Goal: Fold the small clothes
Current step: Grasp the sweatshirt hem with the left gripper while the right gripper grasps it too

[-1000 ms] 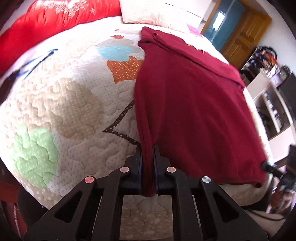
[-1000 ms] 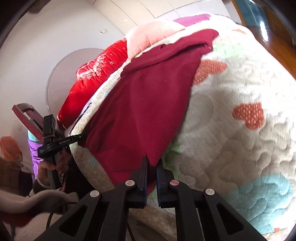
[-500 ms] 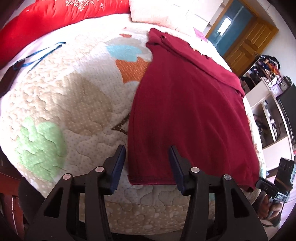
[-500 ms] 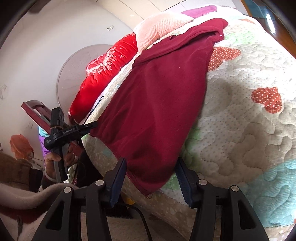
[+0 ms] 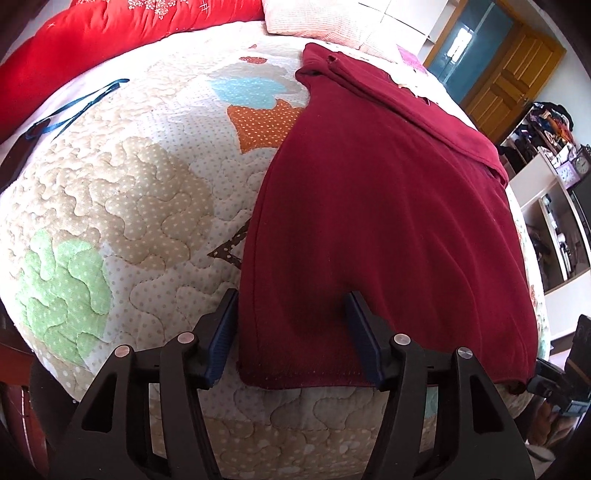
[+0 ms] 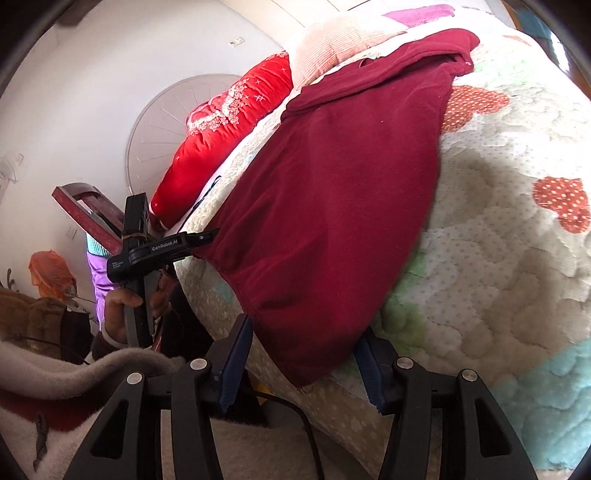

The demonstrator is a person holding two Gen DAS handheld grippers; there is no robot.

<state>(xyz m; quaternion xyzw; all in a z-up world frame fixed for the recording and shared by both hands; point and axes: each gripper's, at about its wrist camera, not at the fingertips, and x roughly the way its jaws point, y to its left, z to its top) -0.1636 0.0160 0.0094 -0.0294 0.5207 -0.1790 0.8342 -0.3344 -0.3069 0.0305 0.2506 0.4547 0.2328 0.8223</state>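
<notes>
A dark red garment [image 5: 380, 206] lies spread flat on the quilted bed, its hem at the near edge. It also shows in the right wrist view [image 6: 332, 192]. My left gripper [image 5: 291, 332] is open, its fingers straddling the garment's left hem corner without holding it. My right gripper [image 6: 306, 358] is open, its fingers either side of the right hem corner, which hangs over the bed edge. In the right wrist view the left gripper [image 6: 207, 236] shows at the far hem corner.
The patchwork quilt [image 5: 129, 192] covers the bed. A red duvet [image 5: 110, 33] and a pink pillow [image 5: 325, 18] lie at the head. A blue lanyard [image 5: 74, 107] lies on the left. Shelves [image 5: 554, 206] and a wooden door [image 5: 513, 70] stand to the right.
Both grippers were shut on the garment's hem corners a second ago. They opened and let go, and the garment now lies flat on the bed.
</notes>
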